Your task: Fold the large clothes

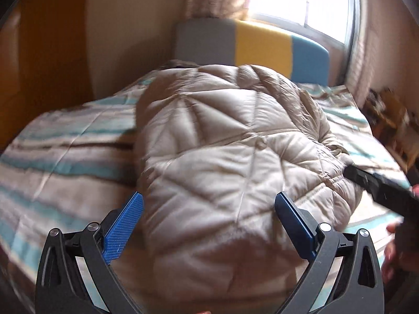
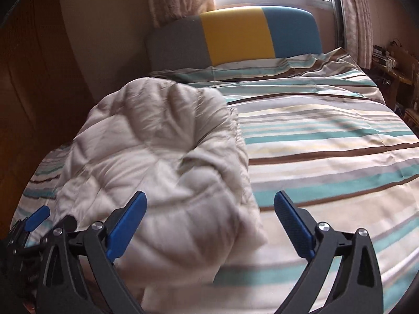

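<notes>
A beige puffer jacket lies folded lengthwise on a striped bed. The left gripper and right gripper both gape wide, released, with the jacket's near end just ahead of the fingers. The next fold probably wants both near corners pinched evenly. Open bedspread lies beyond the right fingers.

Bed: covered by a duvet striped teal, brown, cream and grey.
On the bed: a beige quilted puffer coat, lying lengthwise.
</notes>
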A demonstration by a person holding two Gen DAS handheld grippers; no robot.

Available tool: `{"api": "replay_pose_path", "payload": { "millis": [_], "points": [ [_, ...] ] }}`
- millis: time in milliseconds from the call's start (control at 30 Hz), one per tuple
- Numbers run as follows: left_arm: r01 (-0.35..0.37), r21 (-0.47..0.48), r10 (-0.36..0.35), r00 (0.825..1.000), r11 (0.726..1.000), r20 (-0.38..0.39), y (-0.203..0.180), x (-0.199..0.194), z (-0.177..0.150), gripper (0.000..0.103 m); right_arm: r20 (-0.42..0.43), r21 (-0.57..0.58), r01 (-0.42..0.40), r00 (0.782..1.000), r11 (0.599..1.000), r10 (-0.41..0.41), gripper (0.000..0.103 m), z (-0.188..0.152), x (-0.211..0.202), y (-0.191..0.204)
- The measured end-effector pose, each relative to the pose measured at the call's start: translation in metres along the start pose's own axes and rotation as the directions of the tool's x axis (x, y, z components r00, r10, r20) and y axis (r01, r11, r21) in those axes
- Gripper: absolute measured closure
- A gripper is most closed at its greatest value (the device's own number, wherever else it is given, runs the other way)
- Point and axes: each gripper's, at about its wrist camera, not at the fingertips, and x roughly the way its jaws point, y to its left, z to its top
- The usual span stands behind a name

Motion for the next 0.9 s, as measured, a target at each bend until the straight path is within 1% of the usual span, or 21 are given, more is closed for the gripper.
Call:
{"api": "replay_pose_path", "payload": {
  "millis": [133, 233, 267, 367, 533, 633, 700, 900],
  "points": [
    [-0.005, -0.057, 0.006, 1.000, 0.998, 0.021, 0.013, -0.034, -0.014, 0.003, 0.000, -0.067, 0.001, 1.000, 0.998, -0.001, 0.002, -0.016, -0.029, 0.016],
    [-0.059, -0.065, 0.061, 0.998, 0.996, 0.032, 0.016, -0.058, -0.021, 0.003, 0.001, -0.081, -0.007, 1.000, 0.997, 0.007, 0.002, -0.026, -0.048, 0.023],
    [-0.073, -0.065, 0.075, 0.996, 0.995, 0.042, 0.017, -0.066, -0.024, 0.003, 0.002, -0.087, -0.014, 1.000, 0.996, 0.014, 0.002, -0.030, -0.057, 0.026],
    [-0.103, -0.061, 0.108, 0.991, 0.993, 0.081, 0.013, -0.095, -0.032, 0.003, 0.017, -0.106, 0.000, 1.000, 0.994, 0.002, 0.002, -0.038, -0.078, 0.035],
    [-0.168, -0.061, 0.173, 0.980, 0.984, 0.098, 0.013, -0.124, -0.037, 0.003, 0.040, -0.140, -0.001, 0.999, 0.990, 0.007, 0.002, -0.048, -0.111, 0.051],
    [-0.163, -0.077, 0.169, 0.982, 0.984, 0.086, 0.014, -0.139, -0.039, 0.003, 0.055, -0.160, 0.016, 0.998, 0.987, -0.008, 0.002, -0.053, -0.127, 0.058],
    [-0.157, -0.089, 0.164, 0.983, 0.984, 0.084, 0.016, -0.147, -0.042, 0.003, 0.064, -0.163, 0.012, 0.998, 0.987, -0.002, 0.002, -0.055, -0.137, 0.060],
    [-0.157, -0.095, 0.166, 0.982, 0.983, 0.095, 0.014, -0.157, -0.044, 0.003, 0.085, -0.174, 0.021, 0.996, 0.984, -0.006, 0.002, -0.059, -0.151, 0.062]
  ]
}}
